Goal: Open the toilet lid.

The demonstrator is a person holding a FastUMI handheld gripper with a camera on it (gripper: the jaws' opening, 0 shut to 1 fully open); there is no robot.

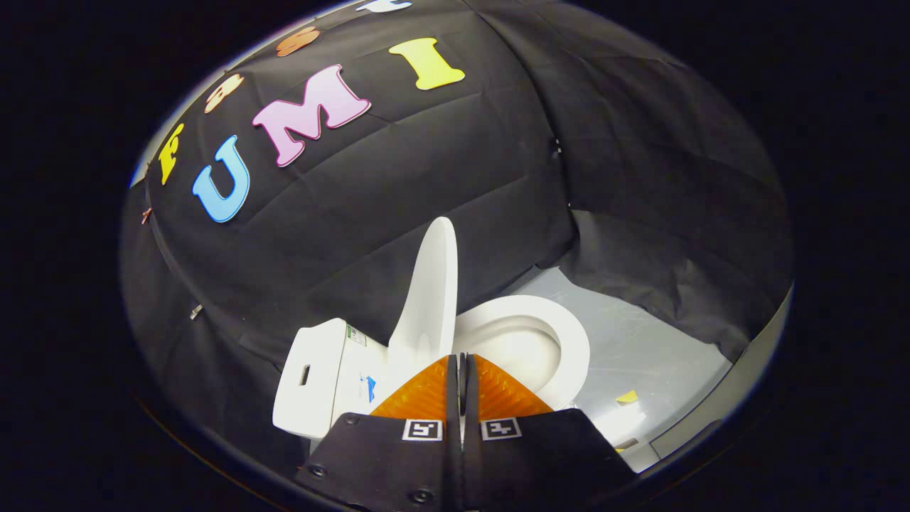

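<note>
- Pointing forward from bottom centre of the frame, the gripper (461, 370) has its two fingers pressed together with only a thin slit between them; clenched on nothing, no object caught in that slit.
- Fingertips sit in front of the foot of the toilet lid (432, 284), near its hinge; whether they touch it or just hover nearer the camera is hard to tell from this angle.
- Toilet lid stands raised, near upright, seen edge-on just above the fingertips at centre frame; it leans back toward the cistern (323, 377), lower left of centre.
- Judgement: lid looks already open, so task seems done or nearly so; the closed, empty fingers fit a push-up move rather than a grasp.
- Toilet seat (561, 334) is down, ring and bowl exposed right of the fingers; near part of the bowl is covered by the fingers.
- Cistern's lower part is cut off by the gripper body; small labels on its side are too small to read.
- Grey floor (640, 341) to the right, with a small yellow scrap (627, 397) on it, lower right; what it is, unclear.
- Black cloth wall (426, 178) fills the upper frame behind the toilet, hiding whatever is behind it.
</note>
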